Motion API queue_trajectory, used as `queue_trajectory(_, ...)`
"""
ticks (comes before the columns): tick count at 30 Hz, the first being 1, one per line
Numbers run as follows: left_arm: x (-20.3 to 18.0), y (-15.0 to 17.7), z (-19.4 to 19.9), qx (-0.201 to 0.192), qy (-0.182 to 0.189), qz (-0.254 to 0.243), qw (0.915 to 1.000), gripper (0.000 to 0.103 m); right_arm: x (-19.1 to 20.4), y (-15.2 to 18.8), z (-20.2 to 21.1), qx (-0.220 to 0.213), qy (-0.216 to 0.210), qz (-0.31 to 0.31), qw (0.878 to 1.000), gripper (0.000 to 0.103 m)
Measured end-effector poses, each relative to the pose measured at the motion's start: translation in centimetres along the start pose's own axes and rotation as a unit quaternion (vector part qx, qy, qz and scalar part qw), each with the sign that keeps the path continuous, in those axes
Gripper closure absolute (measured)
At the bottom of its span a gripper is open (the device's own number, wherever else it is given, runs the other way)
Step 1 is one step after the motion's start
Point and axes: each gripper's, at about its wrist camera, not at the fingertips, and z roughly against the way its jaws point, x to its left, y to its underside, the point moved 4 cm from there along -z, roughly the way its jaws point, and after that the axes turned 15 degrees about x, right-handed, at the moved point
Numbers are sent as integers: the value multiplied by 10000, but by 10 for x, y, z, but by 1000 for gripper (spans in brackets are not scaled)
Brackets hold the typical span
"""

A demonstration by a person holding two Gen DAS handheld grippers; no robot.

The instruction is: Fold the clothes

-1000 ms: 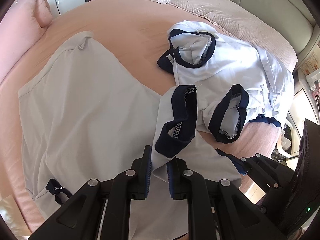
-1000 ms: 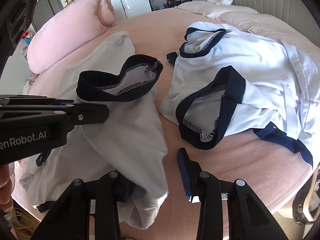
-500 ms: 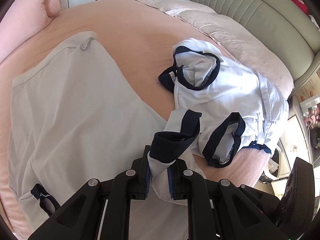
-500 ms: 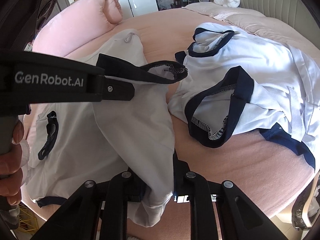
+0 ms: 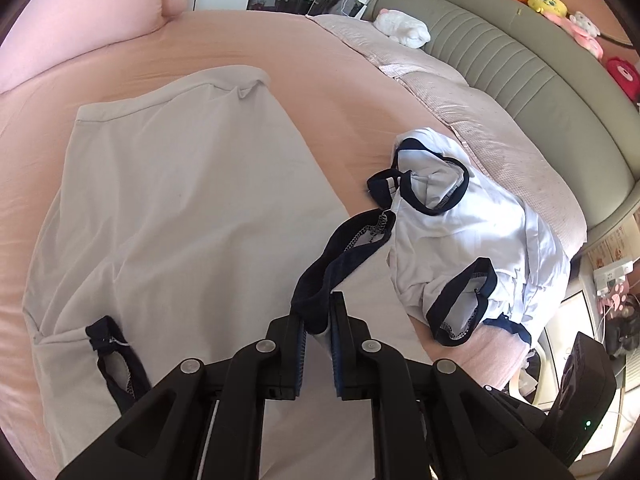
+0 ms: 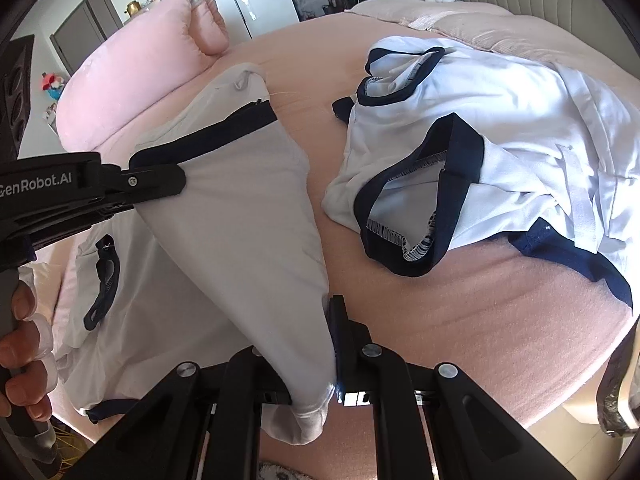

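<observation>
A white T-shirt with navy trim (image 5: 172,208) lies spread on the pink bed. My left gripper (image 5: 319,326) is shut on its navy sleeve cuff (image 5: 340,256), lifted off the bed. In the right wrist view the same sleeve (image 6: 248,216) hangs stretched between both grippers: the left gripper (image 6: 176,182) pinches the cuff end, and my right gripper (image 6: 320,344) is shut on the white sleeve fabric near the body. A hand (image 6: 24,364) holds the left gripper's handle.
A second crumpled white garment with navy trim (image 5: 464,236) (image 6: 480,140) lies to the right on the bed (image 5: 320,80). A pink pillow (image 6: 136,80) sits at the far left. A padded headboard (image 5: 540,92) curves behind, with plush toys on top.
The left gripper lifted and pulled the sleeve cuff up and left, drawing the sleeve taut. The right gripper, open a second ago, closed on the sleeve fabric.
</observation>
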Motion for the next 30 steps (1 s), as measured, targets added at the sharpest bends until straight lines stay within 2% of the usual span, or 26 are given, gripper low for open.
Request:
queue_trajectory(6,18,12,-7,232,141,239,9993,94,1,7,2,68,-4,-67,10000,93)
queue_trajectory(13,10,15,-10,318,-141,-138,9993,94,-11,10,3,127,-427,-281,9986,93)
queue_trajectory(18,10,18,-5,218,-128,-109,9996,96,-8,7,4,241,-340,-153,9990,93)
queue_trajectory(21,13,21,-4,210,-39,-26,9998,96,-16,17,11,278,-471,-246,9982,93)
queue_trajectory(25,13,27,-14,412,-98,-42,9991,96,-26,22,14,371,-844,-306,9953,93)
queue_trajectory(30,12,34,-16,445,-116,-50,9989,96,-38,29,20,533,-1053,-298,9926,92)
